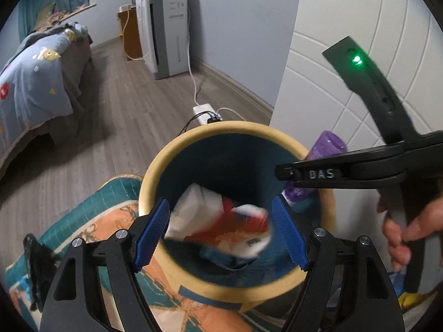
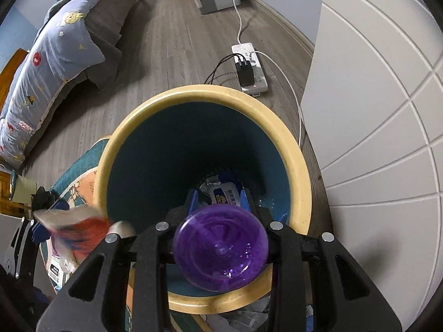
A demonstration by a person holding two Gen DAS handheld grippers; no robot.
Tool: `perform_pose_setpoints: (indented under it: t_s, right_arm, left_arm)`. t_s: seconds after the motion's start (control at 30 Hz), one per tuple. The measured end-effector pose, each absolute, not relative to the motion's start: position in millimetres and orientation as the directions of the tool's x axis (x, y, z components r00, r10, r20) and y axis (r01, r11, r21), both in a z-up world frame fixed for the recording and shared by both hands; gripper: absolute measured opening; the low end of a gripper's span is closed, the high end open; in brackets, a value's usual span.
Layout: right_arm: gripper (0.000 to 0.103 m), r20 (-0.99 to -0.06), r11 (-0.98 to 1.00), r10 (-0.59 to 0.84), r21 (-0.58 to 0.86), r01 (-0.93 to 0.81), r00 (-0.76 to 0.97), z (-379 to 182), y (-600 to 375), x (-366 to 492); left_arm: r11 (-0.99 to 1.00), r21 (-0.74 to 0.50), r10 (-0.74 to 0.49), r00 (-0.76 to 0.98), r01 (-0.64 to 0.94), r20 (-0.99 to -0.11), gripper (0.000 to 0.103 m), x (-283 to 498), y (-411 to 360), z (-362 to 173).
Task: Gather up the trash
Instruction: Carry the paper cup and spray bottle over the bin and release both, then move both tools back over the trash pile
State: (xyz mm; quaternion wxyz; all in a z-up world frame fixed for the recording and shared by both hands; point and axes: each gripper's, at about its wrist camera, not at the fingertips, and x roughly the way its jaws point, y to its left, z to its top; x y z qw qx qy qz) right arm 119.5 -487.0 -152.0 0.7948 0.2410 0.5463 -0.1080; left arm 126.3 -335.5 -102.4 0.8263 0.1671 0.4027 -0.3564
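A bin with a yellow rim (image 1: 155,171) (image 2: 301,166) and a dark teal inside stands on the floor and holds a white packet (image 2: 224,193). My left gripper (image 1: 220,232) hovers over its near side. Its blue pads (image 1: 152,232) stand wide, shut on a blurred red and white wrapper (image 1: 221,221). The right wrist view shows that wrapper (image 2: 74,235) in the air just left of the rim. My right gripper (image 2: 218,202) is shut on a purple bottle (image 2: 220,249) (image 1: 326,144), base toward the camera, above the bin's opening.
The bin sits on a teal and orange mat (image 1: 110,221). A power strip (image 2: 250,67) with cables lies on the wood floor behind it. A white panelled door (image 2: 373,110) is close on the right, a bed (image 2: 55,41) on the left. A hand (image 1: 401,235) holds the right gripper.
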Motion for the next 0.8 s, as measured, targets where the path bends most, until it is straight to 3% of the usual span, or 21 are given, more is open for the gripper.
perform_pose_setpoints:
  t_s: [0.23, 0.27, 0.3, 0.37, 0.43, 0.63, 0.7, 0.8]
  right_arm:
    - [0.032, -0.911, 0.868, 0.089, 0.269, 0.417, 0.403, -157.7, -484.4, 125.5]
    - [0.036, -0.909, 0.871, 0.083, 0.265, 0.413, 0.408, -158.1, -483.3, 126.1]
    - [0.048, -0.905, 0.871, 0.082, 0.268, 0.411, 0.417, -157.5, -482.3, 126.4]
    - [0.063, -0.889, 0.867, 0.089, 0.291, 0.405, 0.449, -153.2, -481.0, 127.1]
    - [0.065, -0.878, 0.879, 0.069, 0.278, 0.388, 0.474, -145.3, -477.7, 127.6]
    - [0.085, -0.873, 0.890, 0.034, 0.249, 0.383, 0.487, -136.7, -475.3, 127.9]
    - [0.097, -0.871, 0.887, 0.031, 0.251, 0.389, 0.490, -134.0, -475.7, 127.1]
    - [0.097, -0.852, 0.880, 0.021, 0.264, 0.394, 0.523, -121.8, -475.4, 125.1]
  left_arm:
    - [0.719, -0.013, -0.441, 0.441, 0.695, -0.782, 0.087, 134.9, -320.8, -103.7]
    - [0.726, -0.015, -0.437, 0.444, 0.688, -0.782, 0.089, 135.7, -317.2, -104.6]
    - [0.730, -0.020, -0.436, 0.444, 0.683, -0.782, 0.090, 135.5, -312.8, -104.5]
    - [0.741, -0.022, -0.433, 0.453, 0.671, -0.780, 0.092, 134.5, -306.8, -103.8]
    - [0.749, -0.034, -0.435, 0.453, 0.662, -0.778, 0.093, 135.8, -301.7, -104.1]
    - [0.766, -0.035, -0.424, 0.463, 0.642, -0.778, 0.096, 132.5, -292.0, -103.6]
    - [0.774, -0.026, -0.414, 0.474, 0.633, -0.777, 0.096, 130.0, -287.9, -101.5]
    - [0.781, -0.002, -0.399, 0.497, 0.624, -0.770, 0.097, 123.7, -278.2, -94.8]
